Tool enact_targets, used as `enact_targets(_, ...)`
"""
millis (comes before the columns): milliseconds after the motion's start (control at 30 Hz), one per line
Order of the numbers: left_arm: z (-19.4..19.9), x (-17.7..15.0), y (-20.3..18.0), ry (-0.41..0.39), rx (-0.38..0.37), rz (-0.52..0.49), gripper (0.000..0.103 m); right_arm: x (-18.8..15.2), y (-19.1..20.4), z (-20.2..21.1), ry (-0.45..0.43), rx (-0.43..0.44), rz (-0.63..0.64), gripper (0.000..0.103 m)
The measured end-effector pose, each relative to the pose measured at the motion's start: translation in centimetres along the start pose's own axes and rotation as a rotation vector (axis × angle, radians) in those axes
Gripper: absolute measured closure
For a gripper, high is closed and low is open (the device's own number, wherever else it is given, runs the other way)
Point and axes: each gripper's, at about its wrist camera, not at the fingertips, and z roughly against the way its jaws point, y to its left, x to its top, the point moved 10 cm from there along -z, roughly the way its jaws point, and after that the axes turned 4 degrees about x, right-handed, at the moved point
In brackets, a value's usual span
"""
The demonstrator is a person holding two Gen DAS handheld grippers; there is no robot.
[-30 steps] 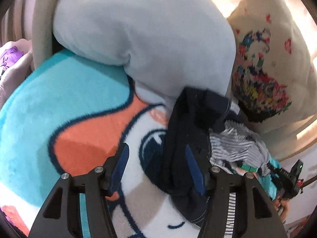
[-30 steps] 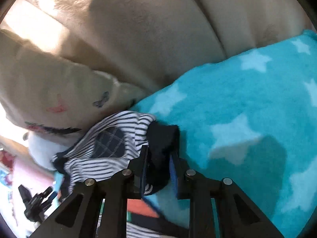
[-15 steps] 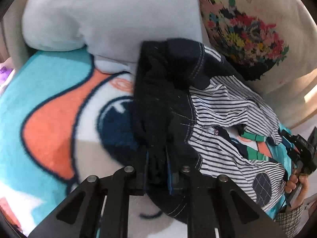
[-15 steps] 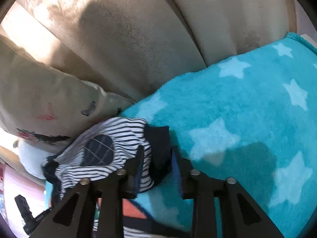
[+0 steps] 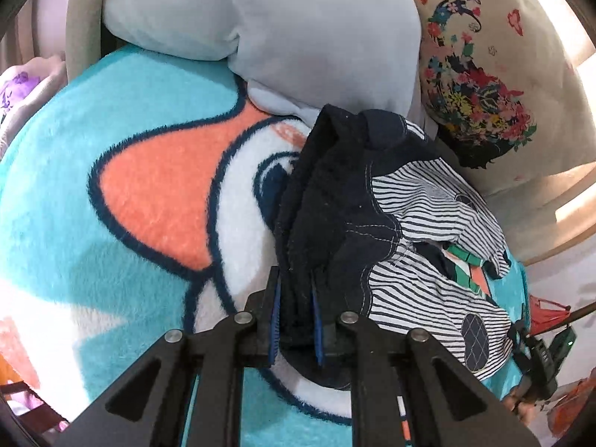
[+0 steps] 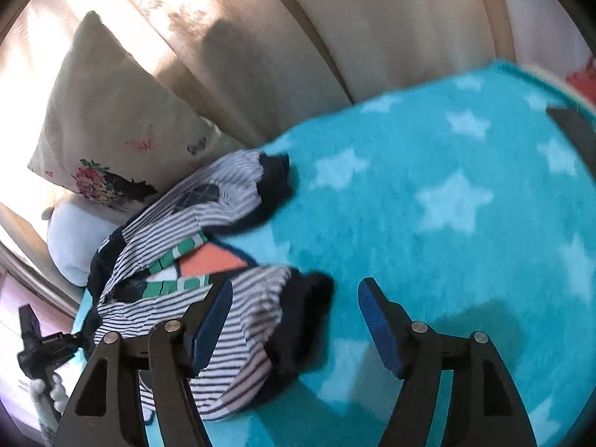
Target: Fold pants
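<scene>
Small navy-and-white striped pants (image 5: pixel 428 231) with a dark navy waistband lie on a turquoise blanket (image 5: pixel 111 223). My left gripper (image 5: pixel 296 320) is shut on the navy waistband end, which bunches up between its blue pads. In the right wrist view the two striped legs (image 6: pixel 223 201) with navy cuffs lie spread apart on the star-patterned blanket (image 6: pixel 428 205). My right gripper (image 6: pixel 294 320) is open, with the near leg's navy cuff (image 6: pixel 309 298) lying loose between its fingers.
A pale blue cushion (image 5: pixel 279 29) and a cream floral pillow (image 5: pixel 484 74) lean against the beige sofa back (image 6: pixel 298 29) behind the pants. The other gripper and hand show at the edge of each view (image 5: pixel 536 357).
My left gripper closed on the waistband and holds it. My right gripper let go of the leg cuff, opened wide and pulled back; the cuff now lies on the blanket.
</scene>
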Motion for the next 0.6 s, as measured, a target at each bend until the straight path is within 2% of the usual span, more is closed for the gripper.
enact_targets(67,0.6,0.0,0.0,0.001,-0.021,0.013,0.09,-0.4,-0.1,-0.7,0.023,0.031,-0.028,0.03)
enact_targets(100,1.0,0.1,0.1,0.0,-0.028,0.015,0.09,-0.5,-0.1,-1.0,0.025,0.023,-0.027,0.054)
enact_targets(133,1.5,0.1,0.2,-0.002,-0.037,0.015,0.09,-0.6,0.0,-1.4,0.044,0.021,-0.02,0.072)
enact_targets(167,2.2,0.1,0.3,-0.008,-0.044,0.012,0.091,-1.0,0.3,-1.5,0.074,0.04,-0.027,0.083)
enact_targets(333,4.8,-0.1,1.0,-0.023,-0.064,0.013,0.092,-1.9,1.6,0.6,0.073,0.063,-0.015,0.088)
enact_targets(400,5.6,-0.1,1.5,-0.045,-0.039,0.01,0.093,-2.3,1.8,1.5,0.07,0.077,-0.012,0.088)
enact_targets(433,6.0,0.0,2.3,-0.063,-0.004,0.011,0.101,-2.5,1.8,1.9,0.069,0.077,-0.011,0.088)
enact_targets(500,6.2,0.5,3.7,-0.081,0.03,0.035,0.102,-2.7,1.5,2.0,0.071,0.061,-0.005,0.087)
enact_targets(533,6.1,0.5,4.2,-0.08,0.027,0.05,0.102,-2.6,1.0,1.7,0.065,0.031,-0.003,0.085)
enact_targets(567,6.1,0.6,4.6,-0.078,0.012,0.064,0.101,-2.6,0.7,1.5,0.061,0.01,-0.008,0.071)
enact_targets(600,6.2,0.5,4.8,-0.081,0.001,0.067,0.101,-2.5,0.3,1.1,0.065,-0.003,-0.017,0.065)
